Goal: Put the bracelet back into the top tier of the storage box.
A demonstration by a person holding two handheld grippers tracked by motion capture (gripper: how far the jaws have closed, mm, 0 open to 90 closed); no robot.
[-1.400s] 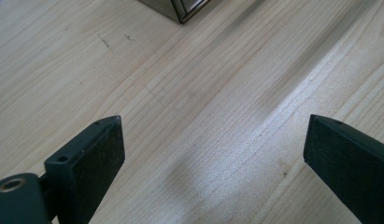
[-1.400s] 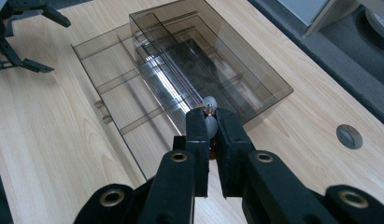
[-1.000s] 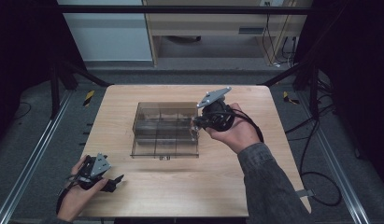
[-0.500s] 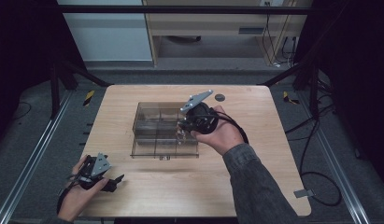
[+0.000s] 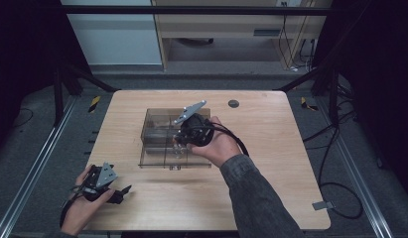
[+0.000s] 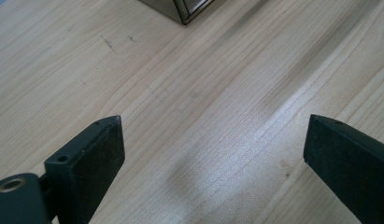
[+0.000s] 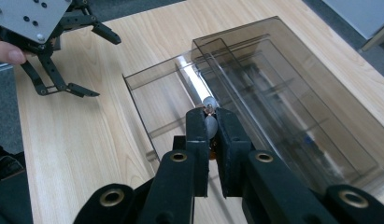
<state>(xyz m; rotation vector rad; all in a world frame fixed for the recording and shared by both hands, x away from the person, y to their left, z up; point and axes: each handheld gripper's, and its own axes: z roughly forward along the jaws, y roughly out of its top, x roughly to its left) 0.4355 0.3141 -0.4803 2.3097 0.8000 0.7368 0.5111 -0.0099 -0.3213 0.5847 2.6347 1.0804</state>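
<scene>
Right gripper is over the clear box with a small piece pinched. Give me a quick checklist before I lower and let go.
1. Grip on the piece: ok. The right gripper has its jaws shut on a small silvery part.
2. Position above the smoky clear divided box: ok. The jaw tips hang over its open compartments.
3. Which compartment lies straight below: cannot tell. The clear walls overlap in the right gripper view.
4. Target compartment empty: cannot tell. Some contents show dimly through the far walls.
5. Left gripper out of the way: ok. It rests at the near left corner of the wooden table, jaws open and empty.
6. Box sitting flat on the table: ok.
</scene>
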